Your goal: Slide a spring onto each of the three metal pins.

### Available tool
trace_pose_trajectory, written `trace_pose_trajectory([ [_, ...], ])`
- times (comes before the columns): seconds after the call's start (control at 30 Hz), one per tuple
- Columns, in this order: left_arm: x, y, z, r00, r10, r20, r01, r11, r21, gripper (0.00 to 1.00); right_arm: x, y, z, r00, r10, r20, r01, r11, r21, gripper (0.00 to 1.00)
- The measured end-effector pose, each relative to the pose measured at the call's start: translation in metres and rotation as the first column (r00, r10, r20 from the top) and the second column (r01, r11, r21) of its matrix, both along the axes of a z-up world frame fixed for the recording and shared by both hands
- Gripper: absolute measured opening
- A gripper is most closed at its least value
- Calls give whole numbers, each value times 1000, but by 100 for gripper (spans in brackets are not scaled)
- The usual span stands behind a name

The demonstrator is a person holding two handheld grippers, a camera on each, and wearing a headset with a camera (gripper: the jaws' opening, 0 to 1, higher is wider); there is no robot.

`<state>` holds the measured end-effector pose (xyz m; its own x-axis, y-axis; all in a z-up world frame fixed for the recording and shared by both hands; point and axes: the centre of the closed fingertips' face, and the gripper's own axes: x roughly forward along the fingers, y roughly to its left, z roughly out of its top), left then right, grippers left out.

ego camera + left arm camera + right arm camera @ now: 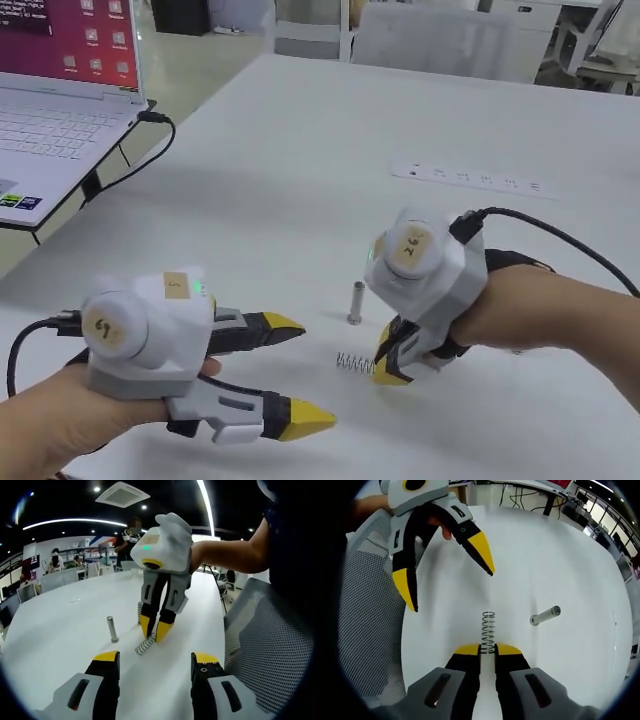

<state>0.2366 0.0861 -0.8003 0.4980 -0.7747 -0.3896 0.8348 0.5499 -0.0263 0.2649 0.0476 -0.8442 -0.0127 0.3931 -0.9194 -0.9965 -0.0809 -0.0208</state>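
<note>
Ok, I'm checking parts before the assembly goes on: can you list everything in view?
wide work table: one, white, under everything
short metal pin: one, silver, upright on the table
small coiled metal spring: one, silver, lying flat near the pin
open laptop: one, white, far left
flat power strip: one, white, far side of the table
mesh chair: one, grey, beside the table
left gripper: one, white with yellow tips, open above the table
right gripper: one, same colours, shut on the spring's end

spring [352,362]: thin steel coil, lying flat, at 6 o'clock from the pin
pin [356,303]: short metal cylinder, upright, bare
</note>
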Motion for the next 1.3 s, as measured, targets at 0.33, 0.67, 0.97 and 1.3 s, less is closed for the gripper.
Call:
trace_pose_trajectory([
  [0.33, 2, -3, 0, 999, -42, 8, 41, 999, 27, 42, -18, 1, 18, 998, 49, -34, -49, 999, 7, 8],
  [0.67, 3, -11, 4, 993, -114, 21, 112, 991, 70, 30, -27, 3, 26, 996, 82, -38, -82, 997, 5, 8],
  [0.97, 0, -18, 3, 987, -156, 25, 154, 985, 72, 20, -33, 5, 32, 992, 118, -37, -118, 993, 3, 8],
  [1.3, -4, -24, 3, 981, -189, 30, 187, 980, 63, 12, -39, 4, 34, 988, 146, -42, -146, 989, -10, 8],
])
